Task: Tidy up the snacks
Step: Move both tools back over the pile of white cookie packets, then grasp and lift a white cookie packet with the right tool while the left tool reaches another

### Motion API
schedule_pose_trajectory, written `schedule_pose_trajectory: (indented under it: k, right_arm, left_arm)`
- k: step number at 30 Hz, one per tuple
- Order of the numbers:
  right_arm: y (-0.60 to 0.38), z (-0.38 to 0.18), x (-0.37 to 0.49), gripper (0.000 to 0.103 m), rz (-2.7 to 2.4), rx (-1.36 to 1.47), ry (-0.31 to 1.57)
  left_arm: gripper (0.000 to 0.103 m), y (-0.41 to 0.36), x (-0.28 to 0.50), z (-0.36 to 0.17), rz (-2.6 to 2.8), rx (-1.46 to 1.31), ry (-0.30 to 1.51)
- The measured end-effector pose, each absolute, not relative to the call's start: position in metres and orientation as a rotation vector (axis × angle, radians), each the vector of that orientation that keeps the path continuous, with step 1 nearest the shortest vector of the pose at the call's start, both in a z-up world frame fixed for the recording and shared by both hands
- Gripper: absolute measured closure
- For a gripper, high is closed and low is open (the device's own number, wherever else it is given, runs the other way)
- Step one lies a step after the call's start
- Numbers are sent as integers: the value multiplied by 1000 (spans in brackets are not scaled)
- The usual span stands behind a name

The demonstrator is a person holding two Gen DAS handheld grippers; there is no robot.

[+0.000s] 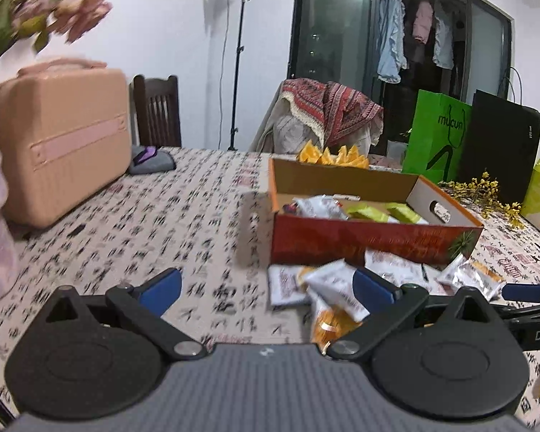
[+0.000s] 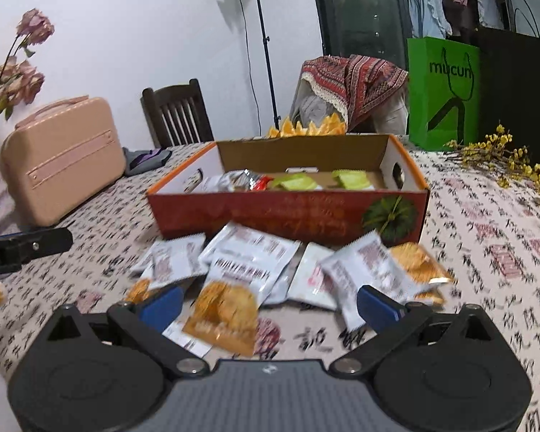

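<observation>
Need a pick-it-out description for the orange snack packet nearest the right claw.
Start at the red cardboard box on the patterned tablecloth; a pile of packets lies in front of it. The orange packet is the nearest one, golden with fried pieces pictured, while its neighbours are mostly white.

Table clutter and room beyond

Ahead-left of the tongs, a pink case (image 2: pixel 63 160) beside dried roses (image 2: pixel 16 68) — behind, a dark wooden chair (image 2: pixel 178 115) and lamp stand (image 2: pixel 259 46); ahead-right, a green paper bag (image 2: pixel 444 90), yellow flower sprigs (image 2: pixel 504 162) on the calligraphy tablecloth (image 2: pixel 493 252).
</observation>
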State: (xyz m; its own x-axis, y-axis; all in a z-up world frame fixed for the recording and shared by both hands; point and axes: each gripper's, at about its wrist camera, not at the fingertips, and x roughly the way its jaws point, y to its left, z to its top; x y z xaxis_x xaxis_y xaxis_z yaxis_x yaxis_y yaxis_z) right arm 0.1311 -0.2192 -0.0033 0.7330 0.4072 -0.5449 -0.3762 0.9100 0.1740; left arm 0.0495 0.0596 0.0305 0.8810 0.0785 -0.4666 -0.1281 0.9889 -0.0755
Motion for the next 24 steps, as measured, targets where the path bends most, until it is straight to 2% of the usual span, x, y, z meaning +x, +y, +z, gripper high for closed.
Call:
schedule_pose_trajectory:
  k: [18,20,23,24]
  right_arm:
    - [-158,-27,98,0,544,6,705]
    - [-152,-32,100,2,534,8,716]
    - [-146,-39,101,11,537,13,729]
    - [-145,-39,100,17,534,8,718]
  left_arm:
    - [0,97,-4,5,184,-174,520]
    - [0,99,-4,2,182,-182,527]
    - [0,100,-3,-1,177,-187,533]
    - [0,101,-3,-1,176,-189,534]
